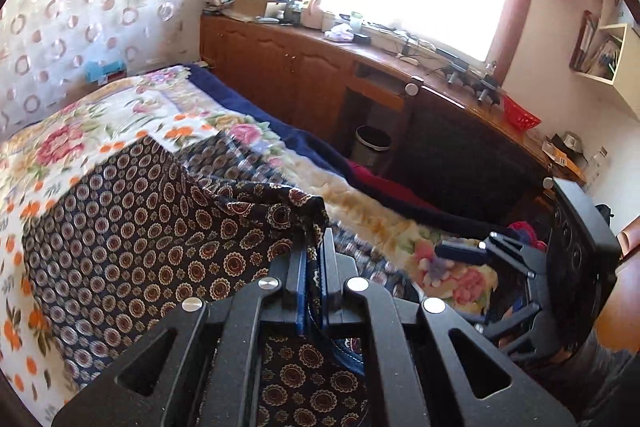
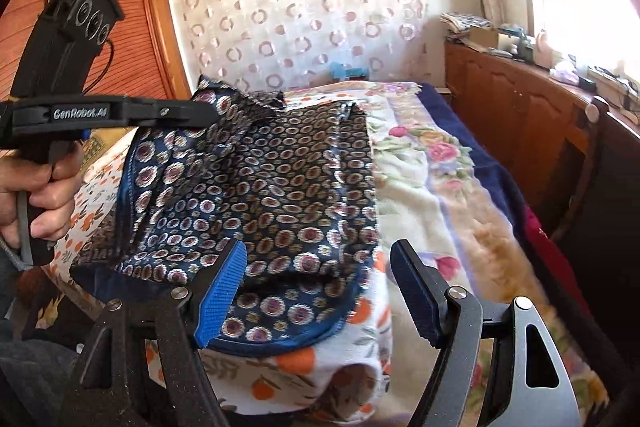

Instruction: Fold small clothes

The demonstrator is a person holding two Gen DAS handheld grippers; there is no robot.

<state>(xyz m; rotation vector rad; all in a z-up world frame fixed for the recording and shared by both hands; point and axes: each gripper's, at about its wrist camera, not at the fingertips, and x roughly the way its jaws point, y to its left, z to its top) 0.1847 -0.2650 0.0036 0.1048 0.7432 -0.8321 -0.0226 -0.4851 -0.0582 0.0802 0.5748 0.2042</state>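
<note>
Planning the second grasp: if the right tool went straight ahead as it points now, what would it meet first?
Probably the patterned cloth on the floral blanket; the open right tool frames its blue-hemmed near edge, though depth is unclear.

Thin patterned cloth garment (image 2: 256, 187), fluffy floral blanket (image 2: 420, 187), glossy wooden cabinet (image 1: 280, 63), ribbed blue pads (image 2: 220, 291)

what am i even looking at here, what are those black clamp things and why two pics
Nobody's robot: a person holds a hand-held clamp tool in each hand, each with a fisheye camera looking along its two fingers. One picture is from the left tool, the other from the right.

The left gripper is shut on an edge of a dark patterned garment, lifting it off the floral blanket on a bed. The right gripper is open, its blue-padded fingers hovering over the garment's near hem. The person's hand grips the left tool's handle.
</note>
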